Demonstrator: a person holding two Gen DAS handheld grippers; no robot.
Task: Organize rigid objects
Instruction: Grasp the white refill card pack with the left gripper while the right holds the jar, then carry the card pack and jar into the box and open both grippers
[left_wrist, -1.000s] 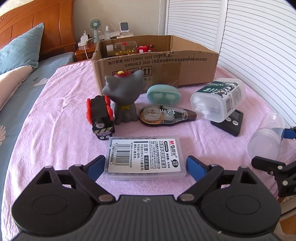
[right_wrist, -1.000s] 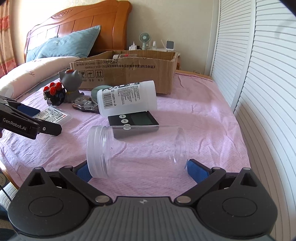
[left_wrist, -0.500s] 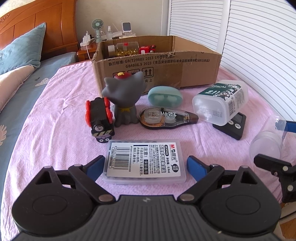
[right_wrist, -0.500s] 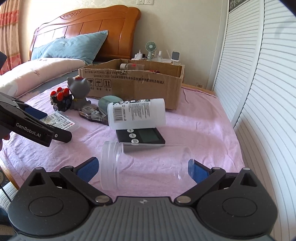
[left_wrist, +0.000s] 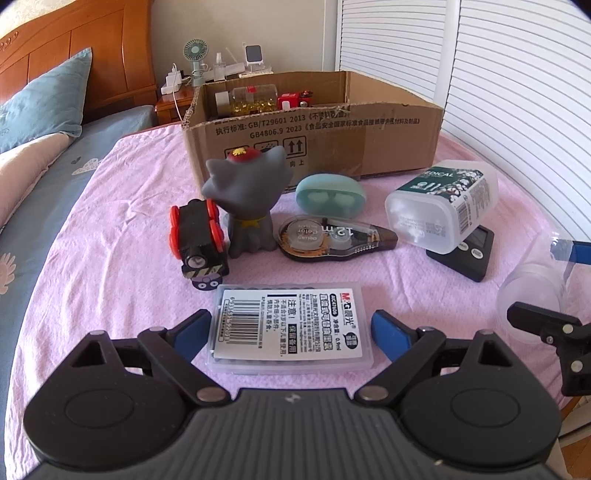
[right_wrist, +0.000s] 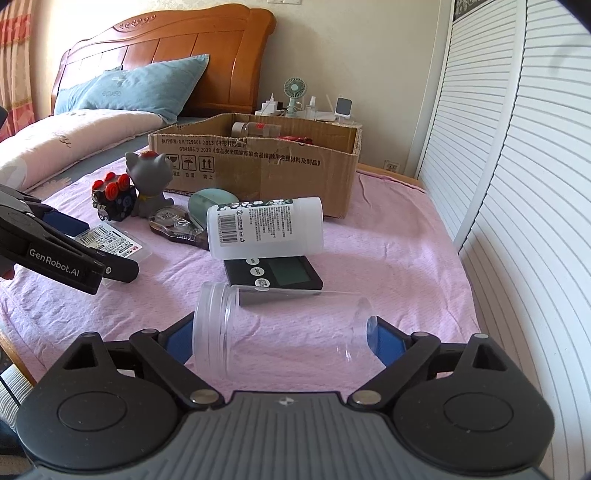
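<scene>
Both jaws are closing: right gripper (right_wrist: 281, 338) straddles the jar (right_wrist: 280, 326) end to end at lower centre; left gripper (left_wrist: 291, 328) flanks the case (left_wrist: 291, 326), not yet pinching.

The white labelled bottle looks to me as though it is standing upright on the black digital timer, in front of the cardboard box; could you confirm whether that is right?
Not quite: the white labelled bottle is lying on its side, not upright. The right wrist view shows it resting across the black digital timer, in front of the cardboard box, as you said.
</scene>
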